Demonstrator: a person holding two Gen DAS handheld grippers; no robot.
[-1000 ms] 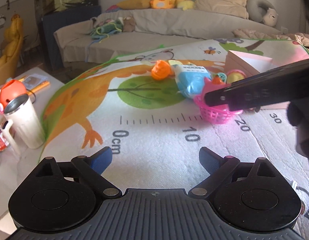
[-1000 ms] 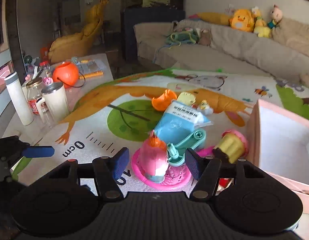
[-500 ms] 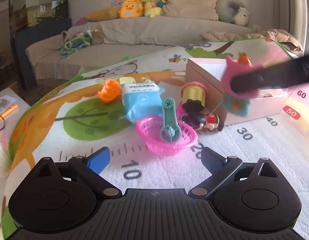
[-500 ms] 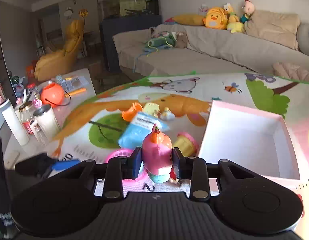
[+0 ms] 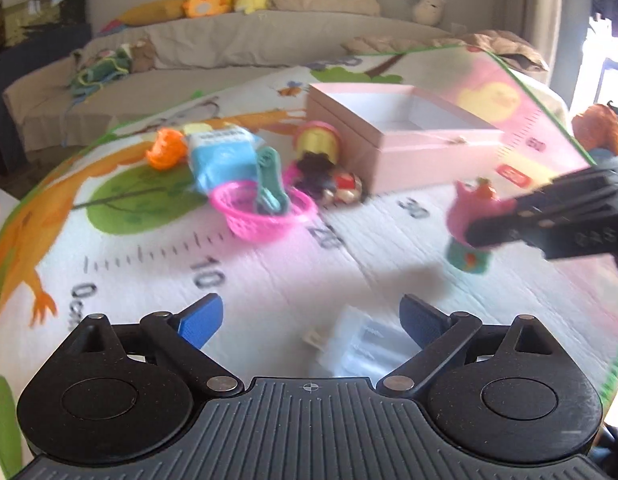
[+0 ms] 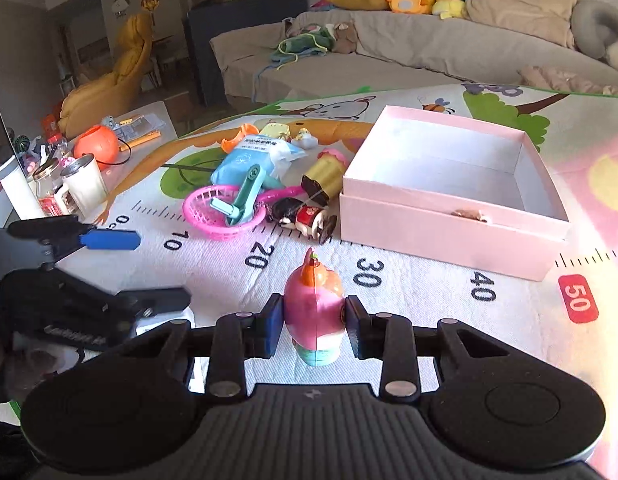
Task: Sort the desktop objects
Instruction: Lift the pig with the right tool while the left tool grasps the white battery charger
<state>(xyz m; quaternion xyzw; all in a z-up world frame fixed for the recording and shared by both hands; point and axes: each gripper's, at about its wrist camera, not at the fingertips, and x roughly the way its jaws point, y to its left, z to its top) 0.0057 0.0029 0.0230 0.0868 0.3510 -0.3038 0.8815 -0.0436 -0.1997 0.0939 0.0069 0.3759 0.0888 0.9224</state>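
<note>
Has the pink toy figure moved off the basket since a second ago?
Yes. The pink toy figure, clamped in the right gripper, is lifted clear of the pink basket, toward the pink box.

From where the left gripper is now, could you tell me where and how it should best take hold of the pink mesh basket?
Grip the pink mesh basket by its near rim, coming down from above with one finger inside and one outside the wall. It sits upright and open-topped, too wide to span whole. A teal clip leans inside against the far rim, so the near side looks clearer. The left gripper is open and empty.
</note>
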